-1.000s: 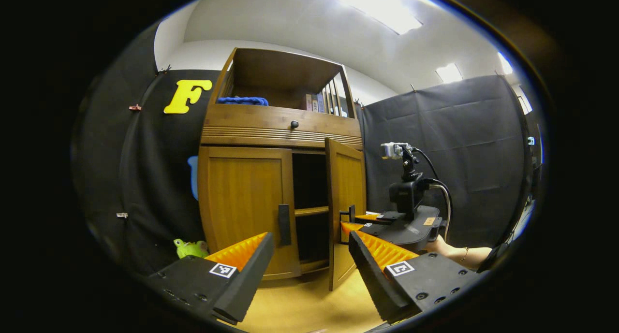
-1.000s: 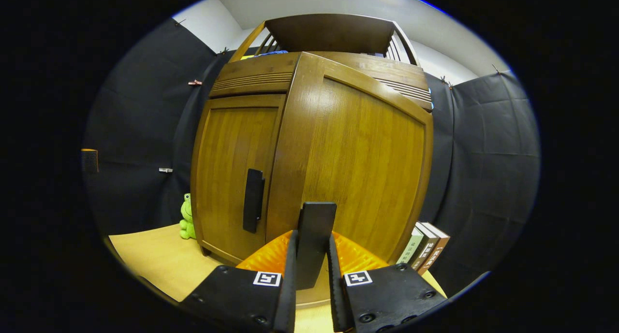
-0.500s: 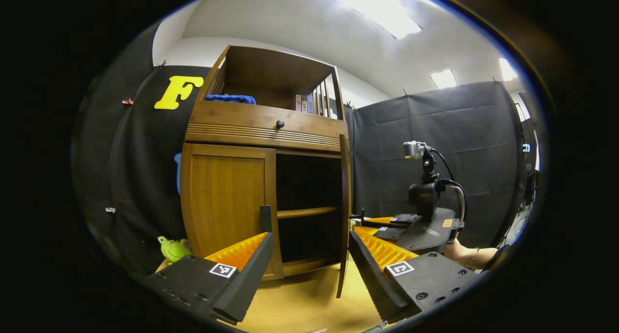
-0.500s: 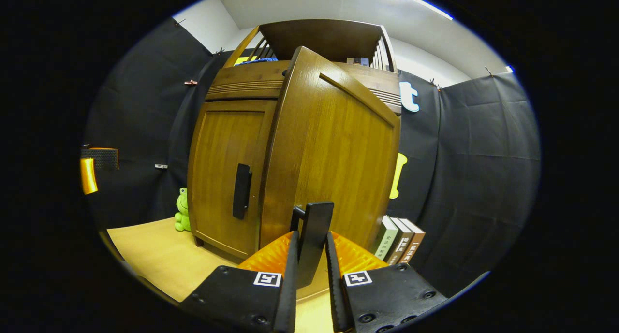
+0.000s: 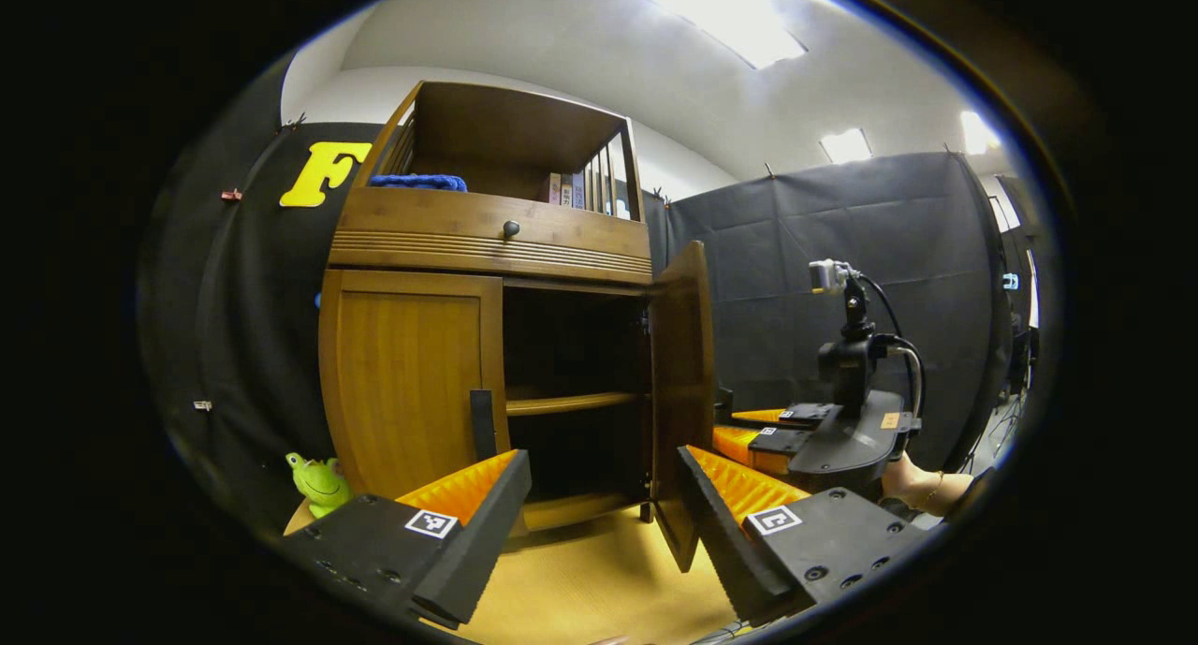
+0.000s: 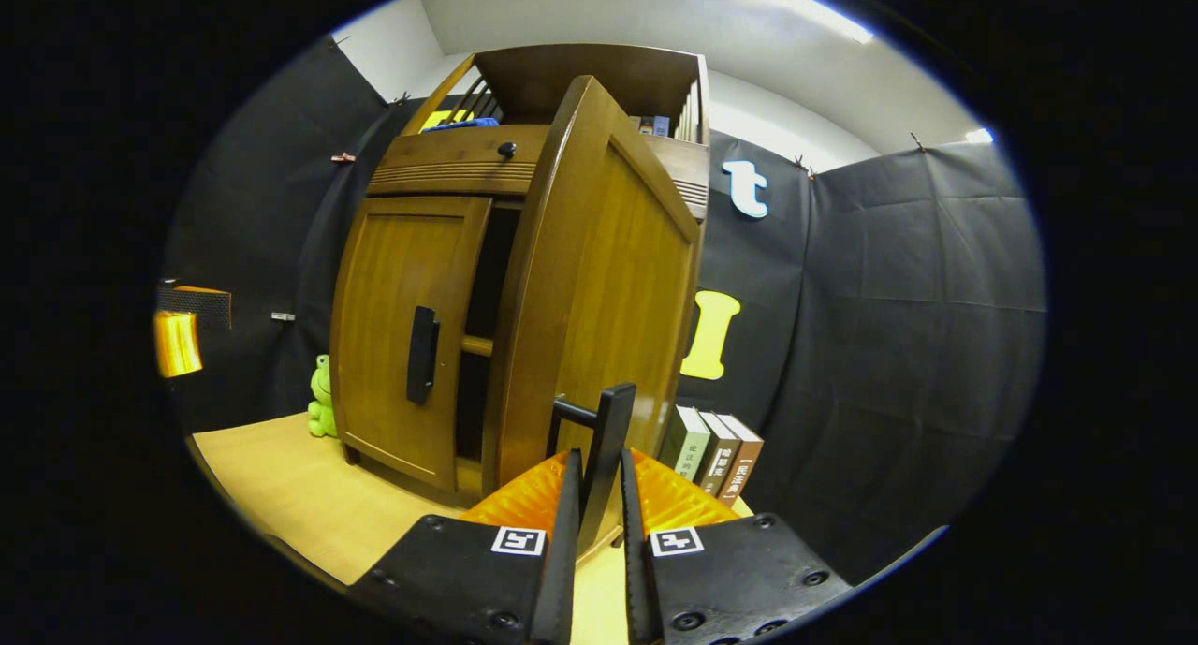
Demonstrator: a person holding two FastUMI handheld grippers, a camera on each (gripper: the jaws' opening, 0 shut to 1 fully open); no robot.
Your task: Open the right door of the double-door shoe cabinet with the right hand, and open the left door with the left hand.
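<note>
The shoe cabinet [image 5: 487,345] stands on the wooden worktop [image 5: 599,589] against the black cloth wall. Its right door [image 6: 599,289] stands swung well out from the frame, showing a dark inside with one shelf [image 5: 571,403]. The right tongs [image 6: 599,481] are pressed together on the black handle [image 6: 606,439] of that door, one finger on each side. The left door [image 5: 407,373] sits closed, its black handle [image 5: 482,424] near the middle edge. The left tongs [image 5: 599,495] hang spread wide in front of the cabinet, holding nothing. A green toy frog [image 5: 318,481] sits by the cabinet's left corner, and books [image 6: 711,453] lean beside its right side.
</note>
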